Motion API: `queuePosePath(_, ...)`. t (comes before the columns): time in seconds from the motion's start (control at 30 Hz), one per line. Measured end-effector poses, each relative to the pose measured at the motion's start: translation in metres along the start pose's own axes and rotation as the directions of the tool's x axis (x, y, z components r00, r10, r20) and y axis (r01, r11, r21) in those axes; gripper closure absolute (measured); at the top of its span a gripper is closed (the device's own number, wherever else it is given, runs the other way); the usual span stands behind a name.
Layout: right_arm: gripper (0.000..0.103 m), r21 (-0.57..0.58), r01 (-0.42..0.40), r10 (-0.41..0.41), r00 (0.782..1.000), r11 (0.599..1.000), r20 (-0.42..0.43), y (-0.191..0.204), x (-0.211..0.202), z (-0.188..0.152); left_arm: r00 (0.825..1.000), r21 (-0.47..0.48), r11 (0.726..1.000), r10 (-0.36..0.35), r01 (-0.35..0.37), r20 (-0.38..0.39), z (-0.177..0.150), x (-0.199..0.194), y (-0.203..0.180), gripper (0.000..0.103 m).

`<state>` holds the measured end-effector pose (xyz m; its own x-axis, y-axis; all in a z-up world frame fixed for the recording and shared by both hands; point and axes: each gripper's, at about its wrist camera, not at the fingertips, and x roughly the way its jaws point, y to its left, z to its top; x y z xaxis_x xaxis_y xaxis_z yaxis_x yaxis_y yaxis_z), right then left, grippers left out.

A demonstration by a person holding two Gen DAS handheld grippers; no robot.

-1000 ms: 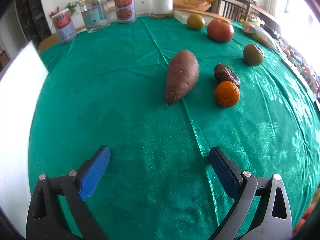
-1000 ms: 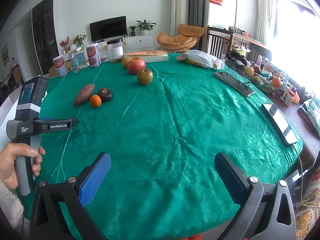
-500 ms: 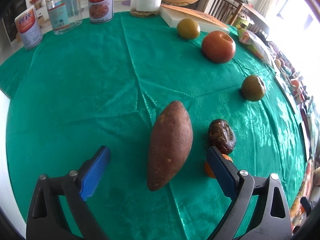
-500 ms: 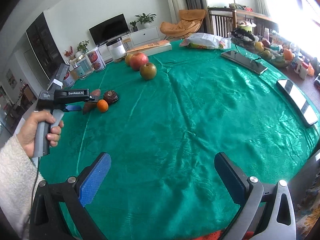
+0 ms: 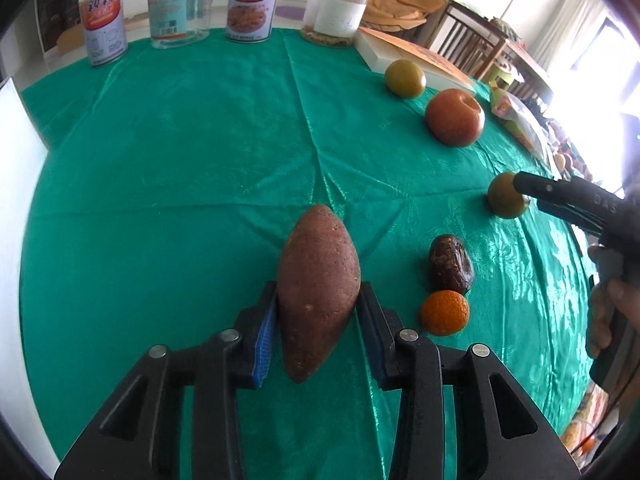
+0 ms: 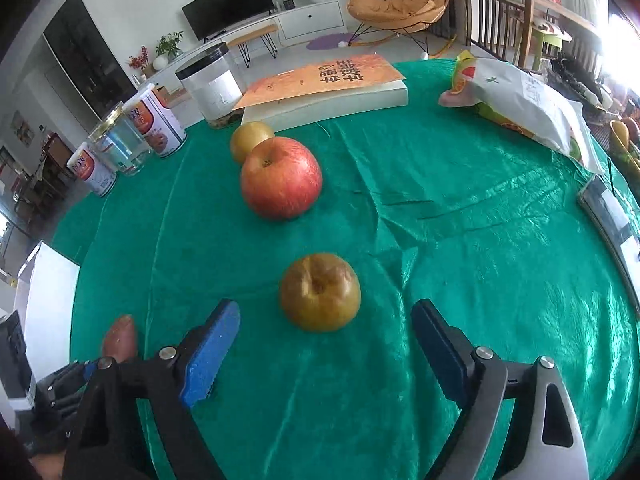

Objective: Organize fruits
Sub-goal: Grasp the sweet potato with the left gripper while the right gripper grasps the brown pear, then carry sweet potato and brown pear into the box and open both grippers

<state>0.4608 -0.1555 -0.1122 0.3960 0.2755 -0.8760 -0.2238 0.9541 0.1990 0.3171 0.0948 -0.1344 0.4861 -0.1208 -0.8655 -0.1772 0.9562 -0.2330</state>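
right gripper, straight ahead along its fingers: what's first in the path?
The brownish-green apple. It sits just ahead of the right gripper, centred in the gap between the fingers, whose jaws are closing without touching it yet. Further along that line is the red apple, though depth is hard to judge.

Daylight enters from windows at right; upper-right corners blown out in both views. Specular glare on green tablecloth (image 5: 200,140). Soft, short shadows under fruit. Heavy fisheye distortion w/ dark vignette at edges. Centre sharp; periphery slightly soft.
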Motion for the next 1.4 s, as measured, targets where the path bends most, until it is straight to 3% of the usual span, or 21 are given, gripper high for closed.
queuePosePath(0.07, 0.054, -0.002, 0.011, -0.011, 0.998, 1.0, -0.067, 0.002, 0.017, 0.005, 1.0, -0.005, 1.0, 0.008, -0.008, 0.005, -0.002, -0.004, 0.002, 0.064)
queuePosePath(0.17, 0.055, 0.017, 0.016, -0.014, 0.997, 1.0, -0.078, 0.0, 0.009, 0.005, 1.0, -0.01, 1.0, 0.004, -0.004, 0.019, -0.006, -0.015, 0.003, 0.064)
queuePosePath(0.23, 0.055, 0.036, -0.026, 0.028, 0.998, 0.999, -0.059, -0.002, -0.013, -0.001, 0.999, -0.02, 1.0, -0.014, 0.015, 0.045, -0.009, -0.031, 0.003, 0.064)
queuePosePath(0.4, 0.055, 0.036, -0.162, 0.162, 0.987, 0.986, 0.017, 0.02, -0.099, -0.025, 0.98, -0.058, 0.988, -0.136, 0.146, 0.144, -0.015, -0.1, -0.004, 0.064)
queuePosePath(0.5, 0.055, -0.023, -0.275, 0.276, 0.96, 0.961, 0.053, 0.06, -0.156, -0.045, 0.95, -0.03, 0.973, -0.218, 0.23, 0.222, -0.025, -0.162, -0.009, 0.064)
queuePosePath(0.67, 0.055, -0.168, -0.442, 0.454, 0.89, 0.881, 0.041, 0.156, -0.221, -0.091, 0.9, 0.033, 0.951, -0.301, 0.307, 0.315, -0.059, -0.267, 0.014, 0.064)
queuePosePath(0.77, 0.055, -0.257, -0.52, 0.533, 0.846, 0.815, -0.02, 0.22, -0.235, -0.125, 0.901, 0.013, 0.961, -0.263, 0.276, 0.346, -0.086, -0.31, 0.056, 0.064)
queuePosePath(0.83, 0.055, -0.304, -0.553, 0.558, 0.826, 0.776, -0.078, 0.262, -0.23, -0.148, 0.917, -0.026, 0.977, -0.192, 0.214, 0.35, -0.104, -0.328, 0.092, 0.064)
queuePosePath(0.93, 0.054, -0.355, -0.576, 0.554, 0.814, 0.736, -0.174, 0.322, -0.205, -0.177, 0.948, -0.105, 0.992, -0.033, 0.07, 0.317, -0.13, -0.332, 0.15, 0.064)
queuePosePath(1.03, 0.054, -0.386, -0.584, 0.525, 0.812, 0.714, -0.255, 0.373, -0.167, -0.2, 0.965, -0.203, 0.977, 0.106, -0.057, 0.238, -0.152, -0.309, 0.204, 0.064)
queuePosePath(1.13, 0.055, -0.411, -0.572, 0.469, 0.819, 0.71, -0.33, 0.415, -0.126, -0.219, 0.976, -0.286, 0.952, 0.159, -0.112, 0.147, -0.168, -0.274, 0.247, 0.064)
queuePosePath(1.3, 0.054, -0.498, -0.464, 0.294, 0.876, 0.733, -0.383, 0.462, -0.067, -0.243, 0.977, -0.324, 0.927, 0.209, -0.188, 0.034, -0.178, -0.226, 0.279, 0.064)
queuePosePath(1.4, 0.054, -0.583, -0.388, 0.212, 0.913, 0.714, -0.349, 0.484, -0.048, -0.253, 0.987, -0.373, 0.916, 0.16, -0.149, -0.003, -0.18, -0.218, 0.295, 0.064)
